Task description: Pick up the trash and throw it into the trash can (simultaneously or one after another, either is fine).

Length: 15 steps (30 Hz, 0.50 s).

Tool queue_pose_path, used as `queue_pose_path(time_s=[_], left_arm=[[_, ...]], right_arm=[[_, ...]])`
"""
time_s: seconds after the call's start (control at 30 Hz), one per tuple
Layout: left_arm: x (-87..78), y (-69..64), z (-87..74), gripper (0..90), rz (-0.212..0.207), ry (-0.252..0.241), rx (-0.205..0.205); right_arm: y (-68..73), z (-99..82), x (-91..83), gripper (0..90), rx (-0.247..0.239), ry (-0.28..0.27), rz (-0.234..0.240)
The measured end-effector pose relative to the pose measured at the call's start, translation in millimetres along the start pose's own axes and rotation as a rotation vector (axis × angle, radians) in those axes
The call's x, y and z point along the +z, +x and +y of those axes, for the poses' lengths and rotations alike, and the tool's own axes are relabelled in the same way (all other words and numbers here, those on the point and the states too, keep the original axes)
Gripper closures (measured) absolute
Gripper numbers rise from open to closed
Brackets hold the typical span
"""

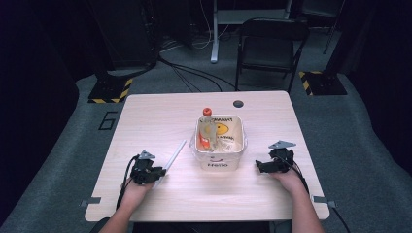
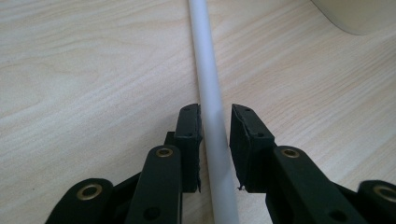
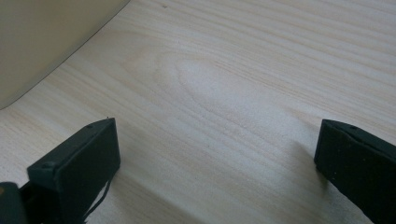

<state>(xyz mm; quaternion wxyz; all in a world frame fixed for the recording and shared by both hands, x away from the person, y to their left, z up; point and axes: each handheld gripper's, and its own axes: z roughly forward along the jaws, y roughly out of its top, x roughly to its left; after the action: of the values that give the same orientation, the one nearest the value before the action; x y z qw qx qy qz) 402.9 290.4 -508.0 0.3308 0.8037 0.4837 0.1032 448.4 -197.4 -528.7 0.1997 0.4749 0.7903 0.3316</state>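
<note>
A long white tube lies flat on the pale wooden table, running slantwise from the left gripper up toward the white tub at the middle of the table, its far end stopping just short of the tub's left side. In the left gripper view the tube passes straight between the two black jaws: the left pad sits right against it, while a thin gap shows on the other side, so the jaws are nearly clenched around the tube but not yet pinching it. The tub, printed with a yellow smiley, holds a clear bottle with an orange cap. The right gripper rests on the table just right of the tub, its jaws spread wide with bare wood between them
</note>
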Motion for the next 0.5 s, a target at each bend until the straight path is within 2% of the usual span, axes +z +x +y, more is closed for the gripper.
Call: queue_pose_path(time_s=[0.33,0.43,0.5], left_arm=[[2.5,1.5,0.7,74.2,0.015,0.0,-0.006],[3.2,0.5,0.7,75.7,0.023,-0.002,0.001],[3.2,-0.8,0.7,77.4,0.031,0.003,0.022]], right_arm=[[0.1,0.0,0.1,0.0,0.0,-0.001,0.0],[0.1,0.0,0.1,0.0,0.0,-0.001,0.0],[0.0,0.0,0.0,0.0,0.0,-0.001,0.0]])
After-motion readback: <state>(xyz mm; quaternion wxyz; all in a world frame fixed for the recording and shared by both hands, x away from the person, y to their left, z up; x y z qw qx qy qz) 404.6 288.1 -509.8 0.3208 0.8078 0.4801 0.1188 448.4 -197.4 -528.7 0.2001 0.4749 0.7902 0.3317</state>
